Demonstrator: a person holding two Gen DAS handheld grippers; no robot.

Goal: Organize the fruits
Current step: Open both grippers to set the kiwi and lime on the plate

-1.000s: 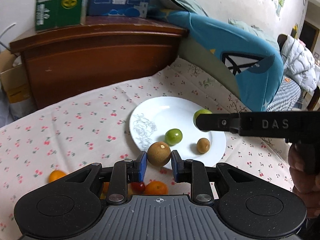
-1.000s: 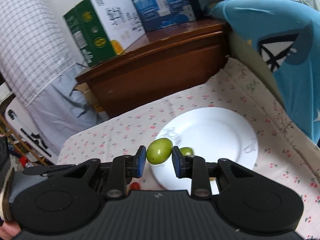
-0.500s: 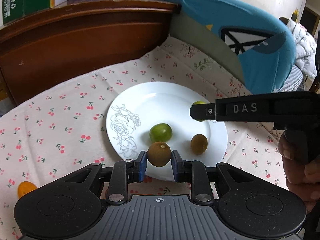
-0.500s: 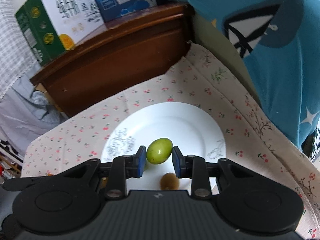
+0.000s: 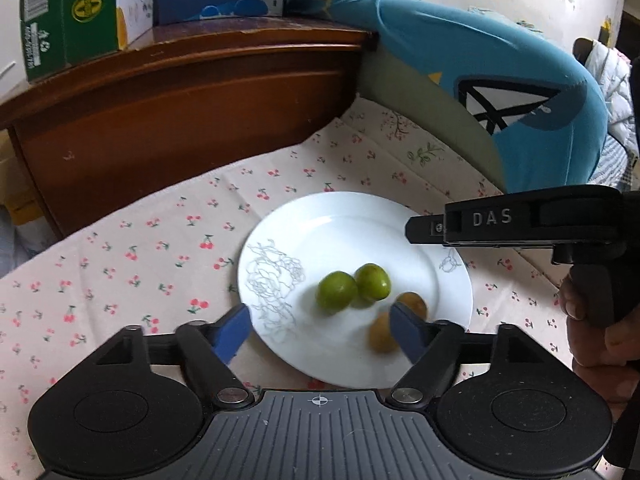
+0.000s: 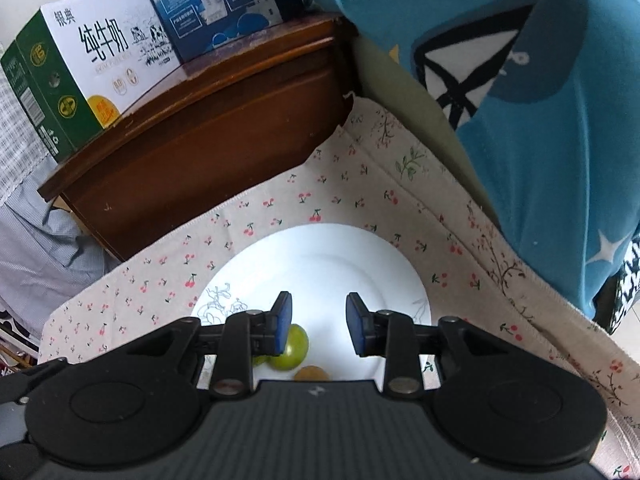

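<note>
- Fruits on the white plate (image 5: pixel 448 280): two green fruits (image 5: pixel 336 291) touching side by side near the centre, and two brown fruits (image 5: pixel 381 336) toward the near right rim (both blurred in the left wrist view).
- Plate position: resting on the cherry-print cloth (image 5: pixel 160 248), near a wooden cabinet (image 5: pixel 192 112) at the far side.
- Left gripper (image 5: pixel 320 334): blue-padded fingers spread wide apart, released, gripping nothing; the right finger overlaps the brown fruits in the picture.
- Right gripper (image 6: pixel 319 326): fingers parted over the plate, released, with nothing between the pads; one green fruit (image 6: pixel 294 346) shows just behind the left finger, and a brown fruit (image 6: pixel 311 373) peeks above the gripper body.
- Right gripper seen from the left wrist view: it enters from the right, marked "DAS", held by a hand (image 5: pixel 596 344).
- Background: green carton (image 6: pixel 76 80) and blue carton (image 6: pixel 218 4) on the cabinet; blue fabric (image 6: pixel 540 100) at far right.
</note>
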